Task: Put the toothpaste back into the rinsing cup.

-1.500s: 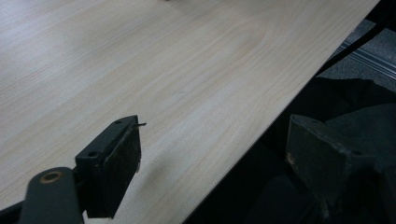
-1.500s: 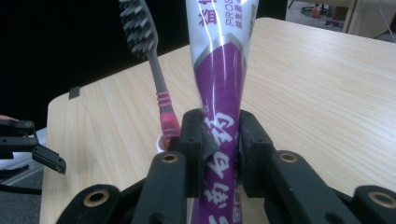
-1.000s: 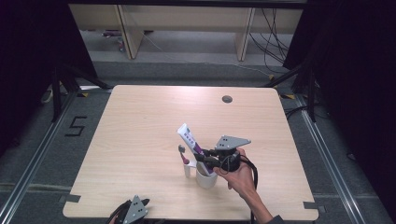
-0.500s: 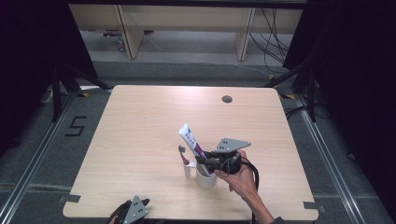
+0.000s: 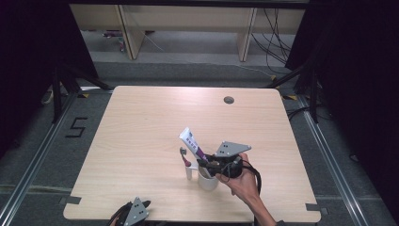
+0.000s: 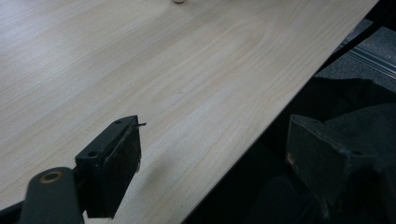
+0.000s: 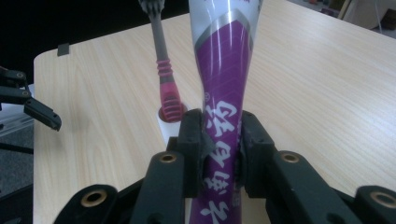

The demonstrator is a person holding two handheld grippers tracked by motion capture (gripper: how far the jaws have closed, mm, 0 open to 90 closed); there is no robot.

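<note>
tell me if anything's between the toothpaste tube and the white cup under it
Nothing visible. The right tongs are shut on the toothpaste tube, whose lower end is at the cup mouth. The toothbrush stands beside it in its own holder.

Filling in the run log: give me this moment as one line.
right gripper: shut on toothpaste tube, over white cup | toothbrush: upright in holder | left gripper: open, at table edge

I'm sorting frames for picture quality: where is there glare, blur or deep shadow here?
Right gripper view: a bright streak of glare runs down the toothpaste tube, and the tongs clamped on it look soft, being so close. Left gripper view: the left tongs are blurred and dark; the table grain is sharper. High view: the table is evenly lit, its surroundings nearly black.
</note>
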